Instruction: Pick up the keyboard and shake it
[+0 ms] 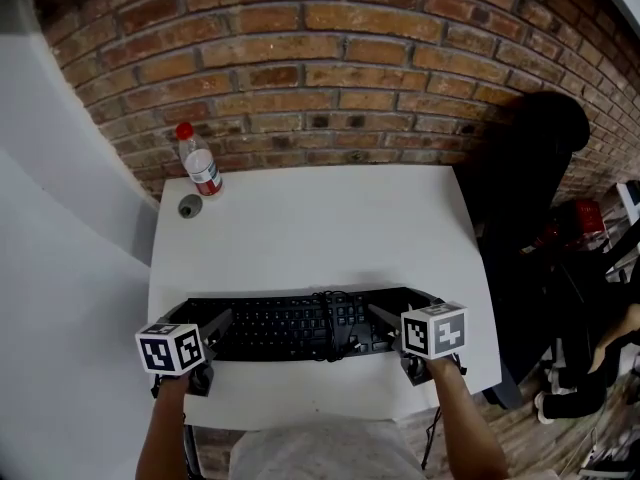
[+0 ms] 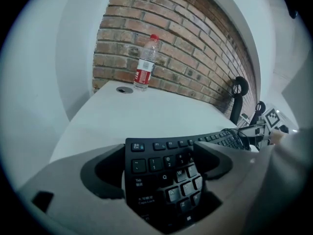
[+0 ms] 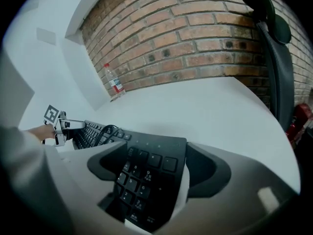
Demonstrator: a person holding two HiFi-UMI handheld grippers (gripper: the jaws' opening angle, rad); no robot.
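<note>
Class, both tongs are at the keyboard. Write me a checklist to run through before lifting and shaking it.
1. Esc end of the keyboard sits between the left tongs: ok.
2. Number-pad end sits between the right tongs: ok.
3. Both tongs clamped firmly: cannot tell.
4. Cable clear of both tongs: ok, it lies coiled mid-keyboard.
5. Bottle out of the way: ok, it stands upright at the far corner of the table, apart from the keyboard.

light: even, soft, dim | shadows: faint | edges: strong fisheye bend, dark vignette | blur: near foreground soft
</note>
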